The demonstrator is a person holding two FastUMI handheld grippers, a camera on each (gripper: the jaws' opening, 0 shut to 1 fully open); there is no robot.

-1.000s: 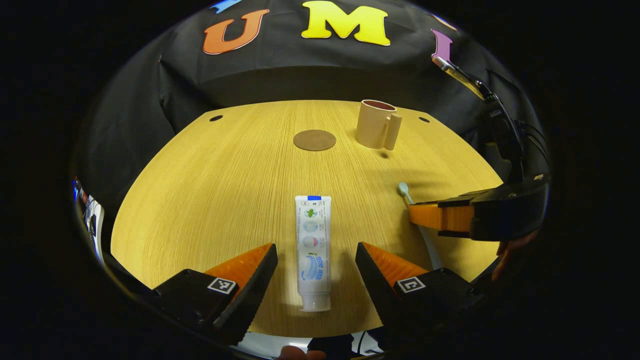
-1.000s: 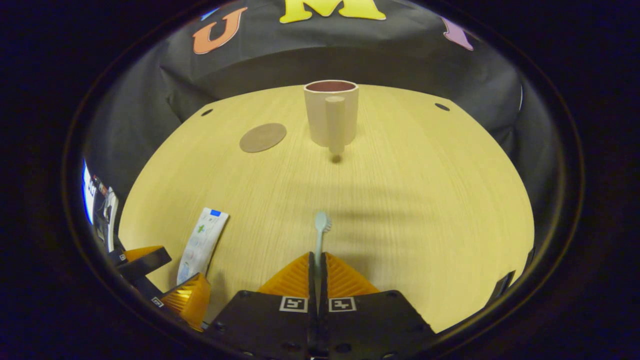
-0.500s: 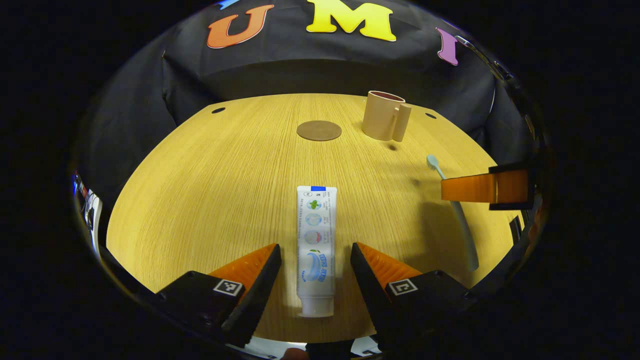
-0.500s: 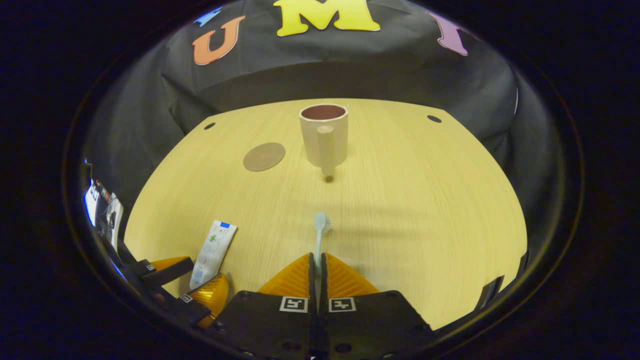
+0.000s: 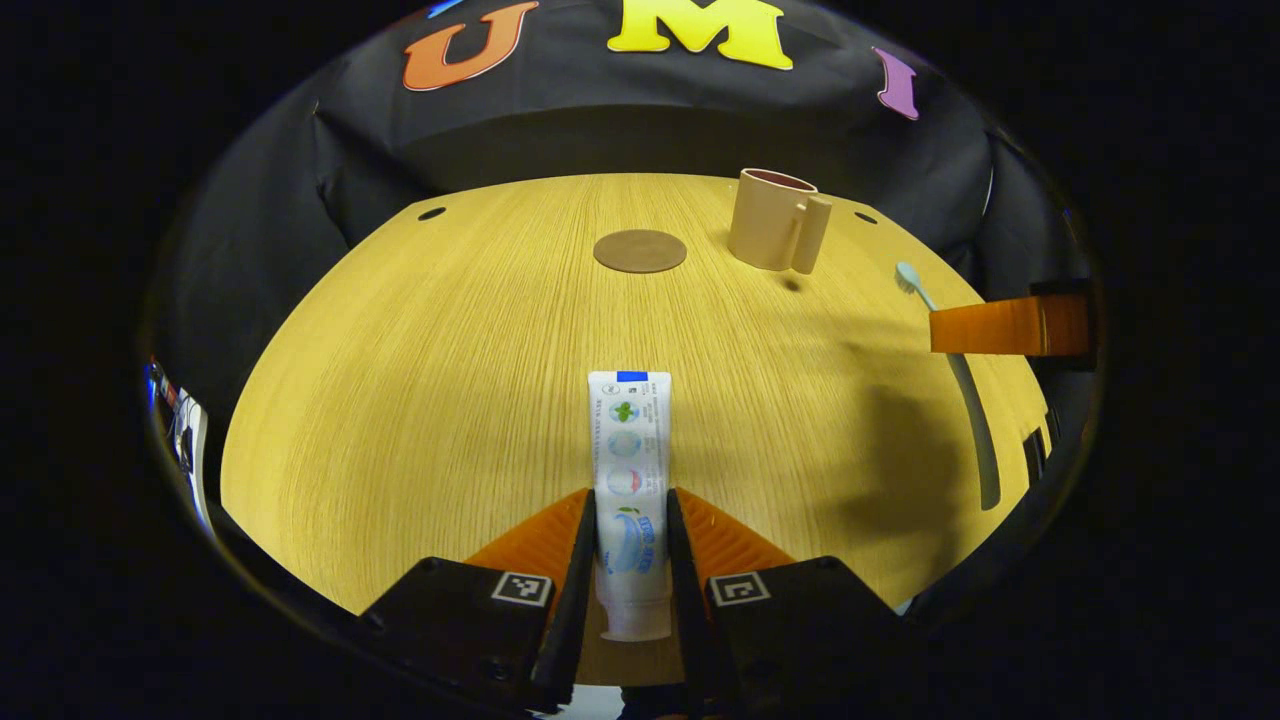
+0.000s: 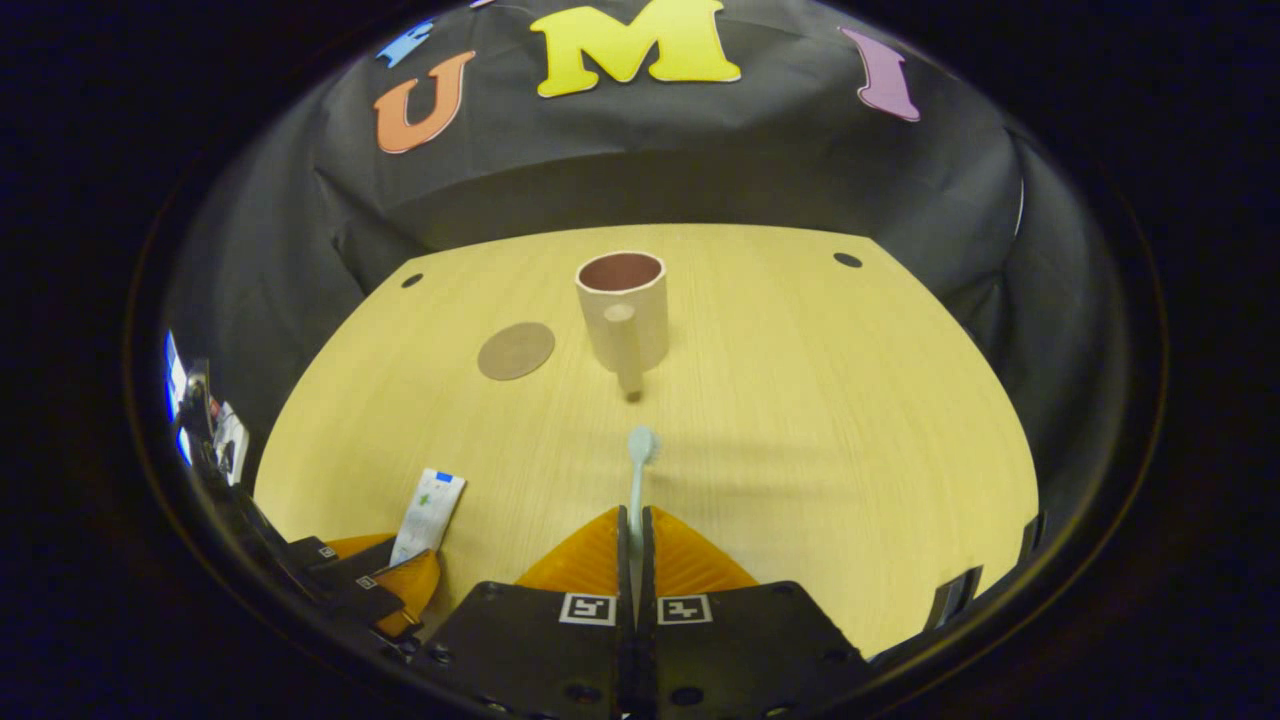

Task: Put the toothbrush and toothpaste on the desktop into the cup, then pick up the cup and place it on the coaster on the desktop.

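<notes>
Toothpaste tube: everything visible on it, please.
The toothpaste tube is white with a blue stripe at its flat crimped end and small printed pictures along its body; it looks like soft plastic. It lies flat and lengthwise on the wooden desktop, cap end nearest the left gripper, crimped end pointing toward the coaster. The left gripper's two fingers are closed against its sides near the cap end. Nothing else touches it.

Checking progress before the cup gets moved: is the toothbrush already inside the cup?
No, the toothbrush is held in the right gripper, well short of the cup.
</notes>
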